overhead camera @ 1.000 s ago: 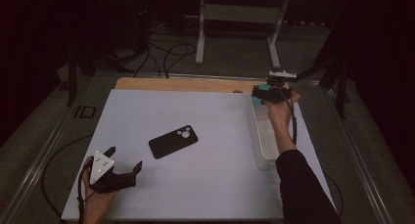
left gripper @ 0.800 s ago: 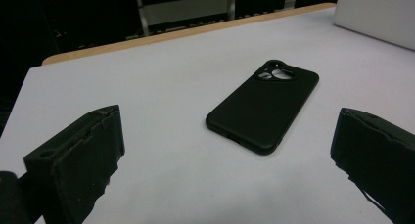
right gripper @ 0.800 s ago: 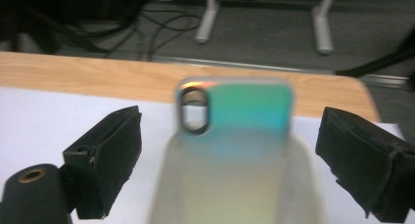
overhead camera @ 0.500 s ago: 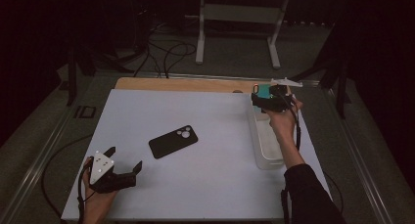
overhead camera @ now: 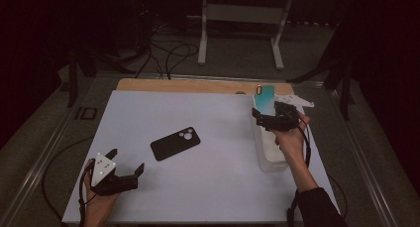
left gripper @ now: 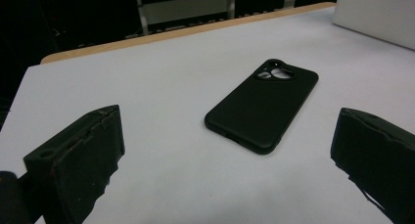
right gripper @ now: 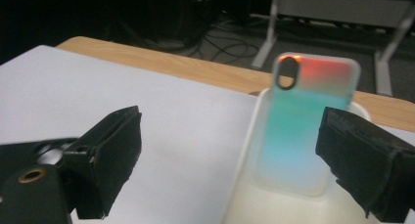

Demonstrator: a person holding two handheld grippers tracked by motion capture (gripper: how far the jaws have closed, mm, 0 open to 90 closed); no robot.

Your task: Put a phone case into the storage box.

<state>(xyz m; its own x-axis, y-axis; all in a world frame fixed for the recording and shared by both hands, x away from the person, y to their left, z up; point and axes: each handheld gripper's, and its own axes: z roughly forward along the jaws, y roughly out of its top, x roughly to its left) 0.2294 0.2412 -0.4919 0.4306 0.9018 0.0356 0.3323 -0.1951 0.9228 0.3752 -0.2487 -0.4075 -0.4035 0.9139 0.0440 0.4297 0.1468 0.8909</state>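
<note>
High view: the table (overhead camera: 208,187), covered by a white sheet, carries a black phone (overhead camera: 175,143) lying flat near its centre, camera end toward 2 o'clock. At 3 o'clock from the phone stands a long white tray (overhead camera: 270,160) along the right edge of the sheet. A teal case (overhead camera: 265,99) with a red-orange top stands upright at the tray's far end.

The right gripper (overhead camera: 265,119), held in the right hand (overhead camera: 289,138), sits over the tray's far part, just in front of the case. Right gripper view: its jaws stand wide apart, one at each lower corner, with the case (right gripper: 306,131) between and beyond them, resting in the tray (right gripper: 254,204); contact between jaws and case cannot be told. The case shows an oval camera cut-out at its upper left.

The left gripper (overhead camera: 126,163), in the left hand (overhead camera: 99,202), rests at the sheet's near left corner, at 7 o'clock from the phone and well apart from it. Left gripper view: its jaws are spread wide and hold nothing; the phone (left gripper: 262,109) lies ahead between them on the sheet, lens cluster at its far end.
</note>
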